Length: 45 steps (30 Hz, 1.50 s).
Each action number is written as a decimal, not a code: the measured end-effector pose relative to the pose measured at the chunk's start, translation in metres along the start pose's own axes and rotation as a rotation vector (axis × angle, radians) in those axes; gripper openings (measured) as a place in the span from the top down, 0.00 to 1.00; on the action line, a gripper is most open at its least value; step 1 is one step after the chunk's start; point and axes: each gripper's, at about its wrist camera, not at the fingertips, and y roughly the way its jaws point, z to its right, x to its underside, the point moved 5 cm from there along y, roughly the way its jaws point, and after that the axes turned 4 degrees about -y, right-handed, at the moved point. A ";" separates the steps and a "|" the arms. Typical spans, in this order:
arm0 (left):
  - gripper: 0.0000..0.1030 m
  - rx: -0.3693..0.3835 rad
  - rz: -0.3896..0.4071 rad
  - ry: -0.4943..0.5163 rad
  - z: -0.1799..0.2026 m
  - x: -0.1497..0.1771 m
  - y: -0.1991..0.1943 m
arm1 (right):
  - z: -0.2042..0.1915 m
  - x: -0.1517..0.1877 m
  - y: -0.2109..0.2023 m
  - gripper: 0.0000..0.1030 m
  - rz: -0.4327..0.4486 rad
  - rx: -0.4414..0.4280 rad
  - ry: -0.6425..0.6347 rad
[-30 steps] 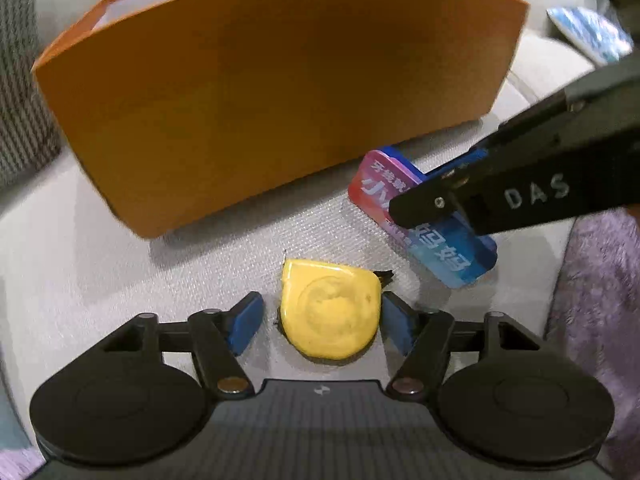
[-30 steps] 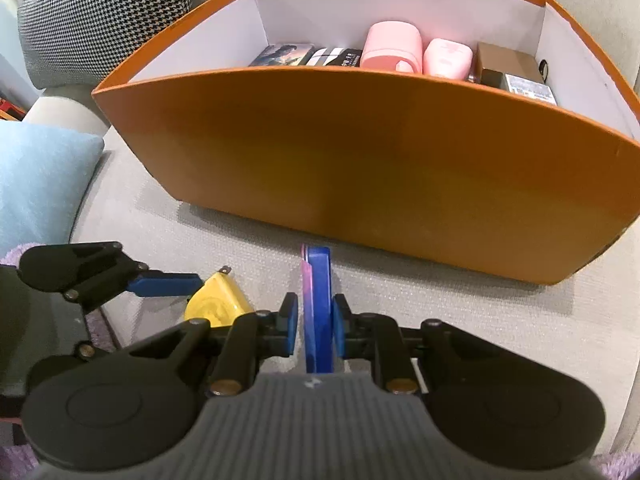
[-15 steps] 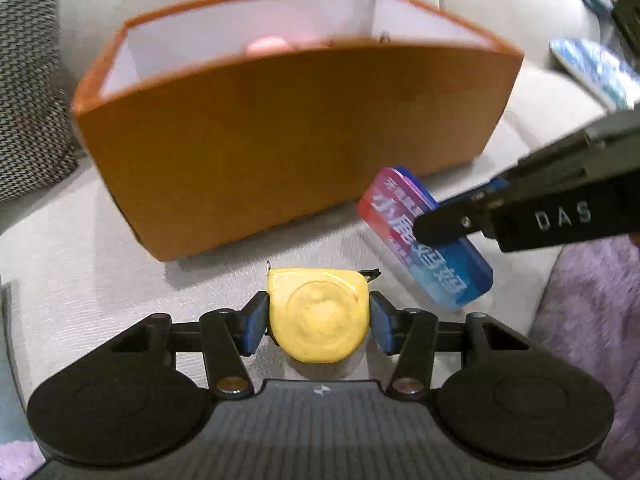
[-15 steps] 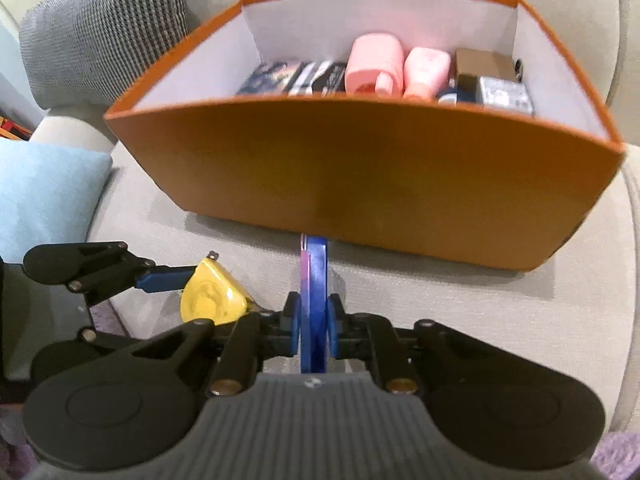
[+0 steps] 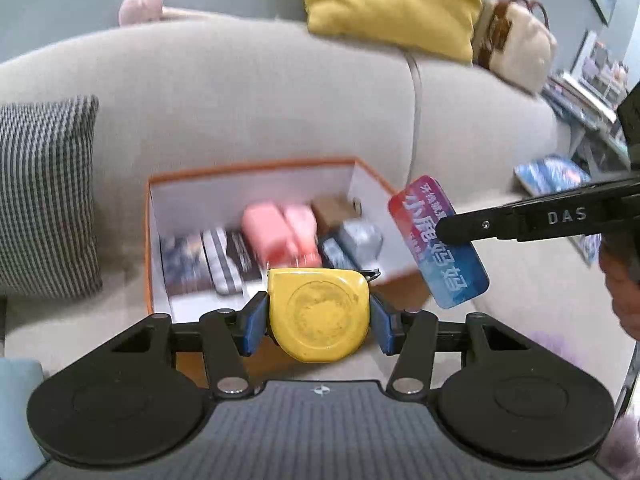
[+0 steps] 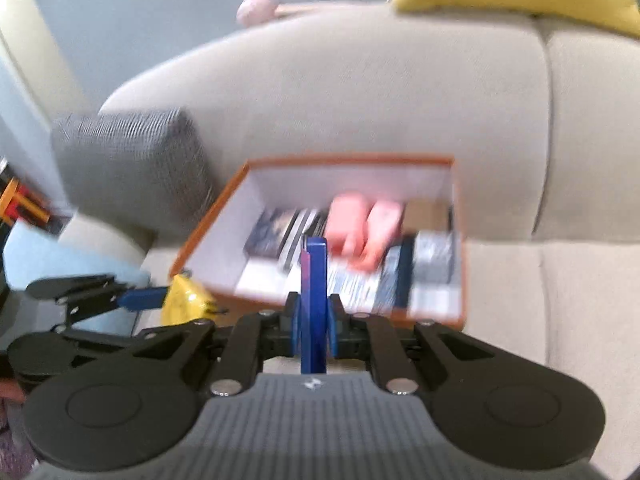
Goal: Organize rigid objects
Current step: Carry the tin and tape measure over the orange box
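Now both items (image 5: 318, 314) aloft over box (image 5: 256, 168)

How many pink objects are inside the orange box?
2. Both pink objects lie side by side in the middle of the orange box; others may be hidden under the blur.

White letters "DAS" on the black finger of the right gripper (image 5: 460, 229) (seen from the left wrist), large white Chinese characters on the red-to-blue flat tin (image 5: 440, 248) it holds, too blurred to read surely
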 end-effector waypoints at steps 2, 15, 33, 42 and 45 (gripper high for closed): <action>0.41 -0.013 0.004 0.000 -0.006 -0.016 0.009 | 0.009 -0.017 0.010 0.87 -0.004 0.043 0.006; 0.41 0.012 -0.097 0.037 -0.029 -0.044 0.080 | 0.039 -0.022 0.132 0.87 -0.351 0.261 -0.070; 0.41 0.072 -0.137 0.023 -0.054 -0.034 0.112 | 0.033 0.007 0.201 0.86 -0.599 0.408 -0.238; 0.41 0.073 -0.145 0.024 -0.060 -0.035 0.114 | 0.037 -0.002 0.193 0.82 -0.582 0.328 -0.167; 0.41 0.074 -0.150 0.024 -0.061 -0.034 0.115 | 0.041 -0.005 0.191 0.87 -0.576 0.285 -0.127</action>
